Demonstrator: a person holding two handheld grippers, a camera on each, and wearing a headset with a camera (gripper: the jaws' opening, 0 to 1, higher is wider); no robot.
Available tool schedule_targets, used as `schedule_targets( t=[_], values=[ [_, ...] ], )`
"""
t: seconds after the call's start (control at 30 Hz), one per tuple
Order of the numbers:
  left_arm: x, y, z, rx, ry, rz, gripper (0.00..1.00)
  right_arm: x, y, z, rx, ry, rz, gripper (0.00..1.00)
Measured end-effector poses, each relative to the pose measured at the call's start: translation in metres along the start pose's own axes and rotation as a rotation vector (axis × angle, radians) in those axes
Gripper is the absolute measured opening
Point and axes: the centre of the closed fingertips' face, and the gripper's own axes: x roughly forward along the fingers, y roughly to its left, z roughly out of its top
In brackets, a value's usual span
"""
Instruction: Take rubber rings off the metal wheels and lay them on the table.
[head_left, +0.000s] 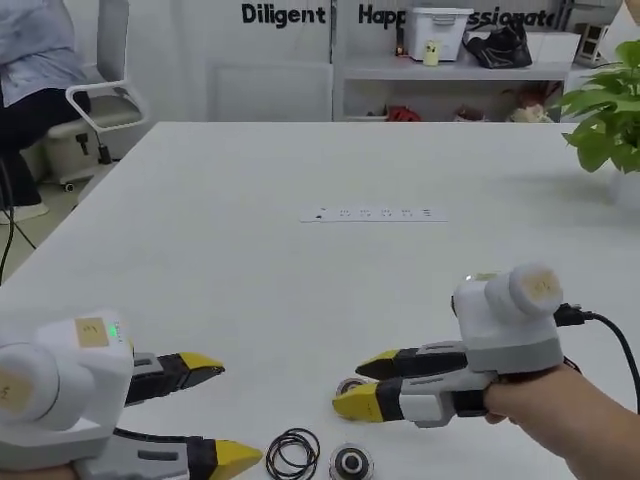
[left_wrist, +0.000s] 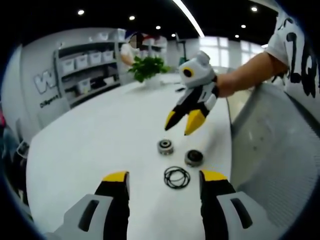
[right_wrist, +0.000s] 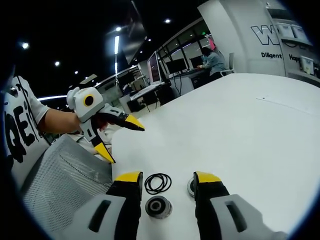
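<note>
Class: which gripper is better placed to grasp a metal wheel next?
Right, probably: the right gripper is open with a metal wheel between its jaws in its own view, while the left gripper faces the loose rubber rings.

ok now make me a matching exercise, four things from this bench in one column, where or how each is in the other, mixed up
1 rubber rings
2 left gripper
3 plant
4 socket strip

a far right edge of the table
b lying flat beside a metal wheel
c open, holding nothing
d middle of the table

Pairs: 1-b, 2-c, 3-a, 4-d
</note>
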Motion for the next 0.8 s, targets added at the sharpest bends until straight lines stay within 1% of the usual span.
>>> schedule_targets(
  t=[0.2, 0.43, 0.63, 0.8],
  values=[
    [-0.002, 0.000, 0.001, 0.001, -0.003, 0.002, 0.58, -0.010, 0.001, -0.001, -0.040, 0.003, -0.013, 0.42],
    [-0.004, 0.000, 0.002, 0.003, -0.008, 0.004, 0.58, -0.024, 0.001, -0.007, -0.091, 0.017, -0.031, 0.48],
    [-0.005, 0.000, 0.003, 0.003, -0.011, 0.007, 0.58, -0.036, -0.001, -0.015, -0.118, 0.026, -0.041, 0.54],
    [-0.005, 0.000, 0.004, 0.001, -0.010, 0.007, 0.59, -0.045, -0.001, -0.018, -0.123, 0.018, -0.050, 0.57]
  ],
)
